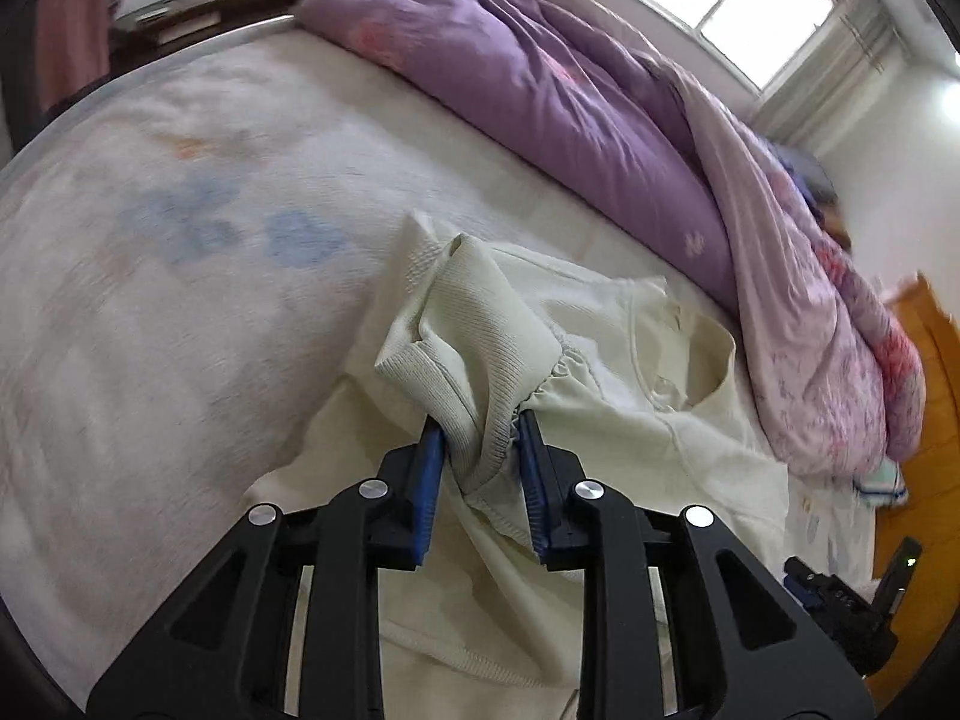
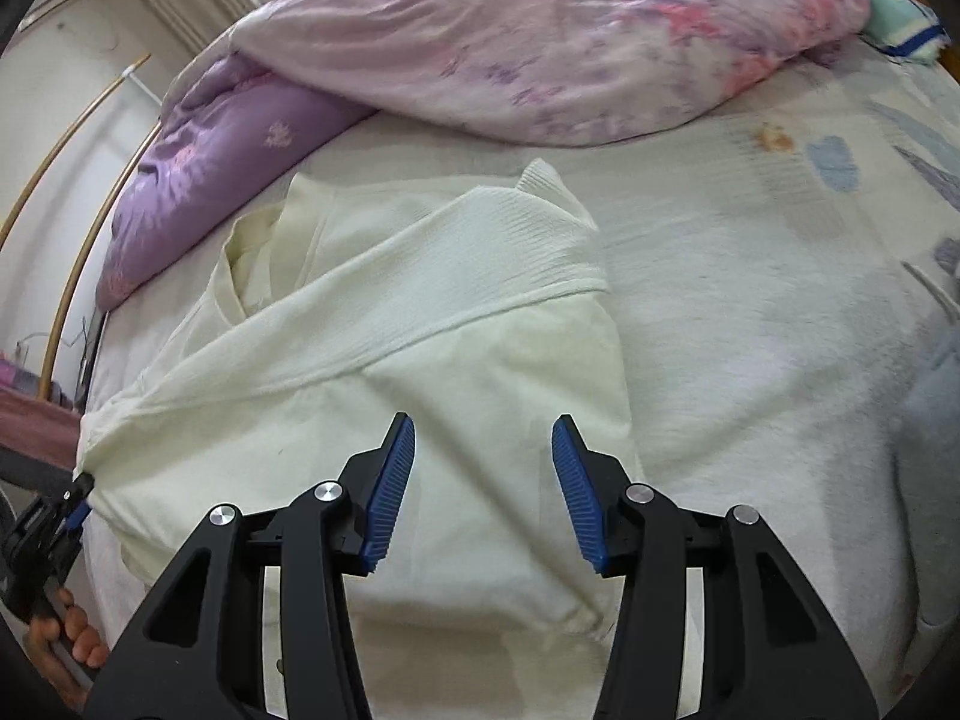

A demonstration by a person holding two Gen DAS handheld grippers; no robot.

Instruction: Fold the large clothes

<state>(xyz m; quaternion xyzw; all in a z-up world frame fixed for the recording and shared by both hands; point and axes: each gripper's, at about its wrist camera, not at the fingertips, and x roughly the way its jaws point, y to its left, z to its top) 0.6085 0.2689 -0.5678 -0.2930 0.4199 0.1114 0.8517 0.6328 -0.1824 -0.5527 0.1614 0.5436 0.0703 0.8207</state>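
1. Left gripper (image 1: 480,450) — clamped on the cream sweater's (image 2: 372,372) ribbed cuff (image 1: 480,360).
2. Right gripper (image 2: 483,480) — jaws apart, holding nothing, above the garment (spread on the bed (image 2: 750,330)).
3. Carry the sleeve across the body; lay it flat, unwrinkled.

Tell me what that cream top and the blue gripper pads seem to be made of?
Cream top: soft knit, probably cotton blend; ribbed cuff and matte wrinkles show it. Blue pads: likely rubber or soft plastic, matte with fine ridges.
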